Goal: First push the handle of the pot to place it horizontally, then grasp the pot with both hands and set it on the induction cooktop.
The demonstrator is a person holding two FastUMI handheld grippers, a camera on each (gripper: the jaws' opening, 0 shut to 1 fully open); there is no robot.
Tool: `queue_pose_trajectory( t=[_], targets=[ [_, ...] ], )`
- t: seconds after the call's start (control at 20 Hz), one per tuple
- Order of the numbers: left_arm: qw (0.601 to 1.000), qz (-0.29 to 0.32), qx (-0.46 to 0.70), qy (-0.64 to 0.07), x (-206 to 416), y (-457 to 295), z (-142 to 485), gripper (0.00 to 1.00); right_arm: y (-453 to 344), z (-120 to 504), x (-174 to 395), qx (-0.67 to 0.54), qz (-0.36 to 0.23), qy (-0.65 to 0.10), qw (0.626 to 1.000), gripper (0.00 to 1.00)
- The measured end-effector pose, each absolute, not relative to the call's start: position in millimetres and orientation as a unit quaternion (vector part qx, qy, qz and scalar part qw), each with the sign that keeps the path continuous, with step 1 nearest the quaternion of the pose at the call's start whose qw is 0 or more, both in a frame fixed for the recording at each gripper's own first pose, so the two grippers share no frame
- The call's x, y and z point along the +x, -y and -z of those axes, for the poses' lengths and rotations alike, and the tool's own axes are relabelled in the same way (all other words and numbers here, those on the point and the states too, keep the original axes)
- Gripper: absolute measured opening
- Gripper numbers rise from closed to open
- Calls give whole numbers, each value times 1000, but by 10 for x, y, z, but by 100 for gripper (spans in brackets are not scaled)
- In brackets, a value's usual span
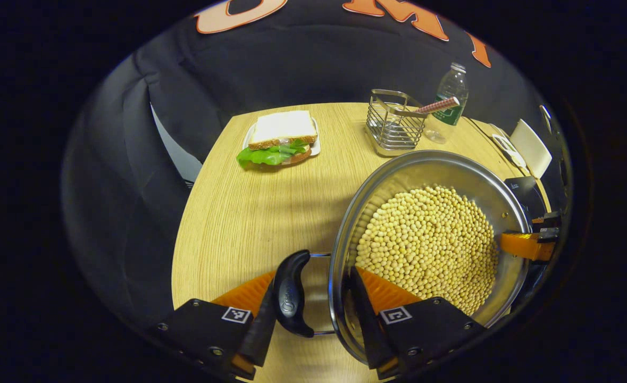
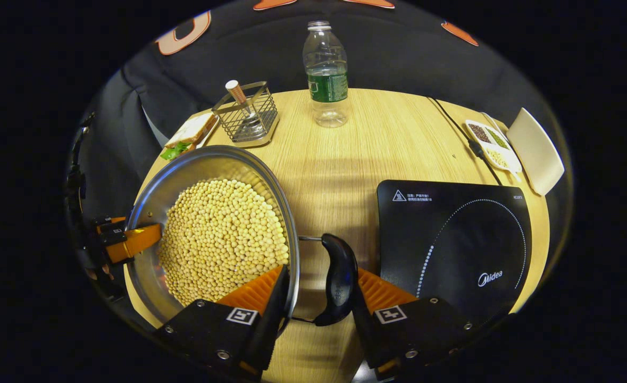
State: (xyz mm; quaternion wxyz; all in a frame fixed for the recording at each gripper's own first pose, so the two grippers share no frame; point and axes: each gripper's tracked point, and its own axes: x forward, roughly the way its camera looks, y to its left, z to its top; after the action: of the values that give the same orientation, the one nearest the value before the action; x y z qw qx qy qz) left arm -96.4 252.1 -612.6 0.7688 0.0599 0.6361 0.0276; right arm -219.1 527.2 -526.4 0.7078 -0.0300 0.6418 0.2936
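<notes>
Left gripper (image 1: 313,303): two black blocky finger mounts with silver screws, each bearing a small square black-and-white marker near the pot (image 1: 430,175). Ribbed pads line the fingers. Right gripper (image 2: 318,298) looks identical.

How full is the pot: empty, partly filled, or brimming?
Partly filled: pale yellow beans cover the floor of the pot, with bare steel wall showing above them.
</notes>
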Motion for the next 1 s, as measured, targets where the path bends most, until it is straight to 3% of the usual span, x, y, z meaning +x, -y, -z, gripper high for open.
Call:
queue_pose_trajectory(
  t=[0.05, 0.3, 0.5, 0.6, 0.65, 0.7, 0.75, 0.95, 1.0],
  targets=[
    [770, -32, 58, -635, -998, -2542, 6127, 71, -5267, 5266, -2186, -28, -292, -642, 709, 65],
    [777, -38, 33, -628, -1037, -2549, 6199, 73, -5263, 5273, -2178, -31, -290, -637, 714, 59],
    [778, -50, 23, -625, -1024, -2561, 6217, 73, -5262, 5268, -2166, -32, -280, -640, 715, 63],
    [785, -67, 23, -616, -961, -2563, 6178, 72, -5258, 5253, -2160, -35, -273, -642, 716, 59],
    [782, -75, 20, -619, -1004, -2551, 6194, 65, -5245, 5243, -2181, -39, -274, -644, 714, 53],
    [780, -79, 15, -620, -987, -2530, 6184, 67, -5266, 5247, -2184, -43, -275, -641, 715, 51],
    [777, -81, 15, -623, -989, -2538, 6220, 67, -5291, 5238, -2174, -47, -275, -639, 717, 55],
    [787, -92, 28, -609, -946, -2582, 6108, 67, -5298, 5212, -2089, -40, -282, -626, 726, 55],
    [791, -97, 32, -604, -945, -2571, 6112, 66, -5288, 5232, -2082, -36, -284, -623, 728, 51]
  ],
)
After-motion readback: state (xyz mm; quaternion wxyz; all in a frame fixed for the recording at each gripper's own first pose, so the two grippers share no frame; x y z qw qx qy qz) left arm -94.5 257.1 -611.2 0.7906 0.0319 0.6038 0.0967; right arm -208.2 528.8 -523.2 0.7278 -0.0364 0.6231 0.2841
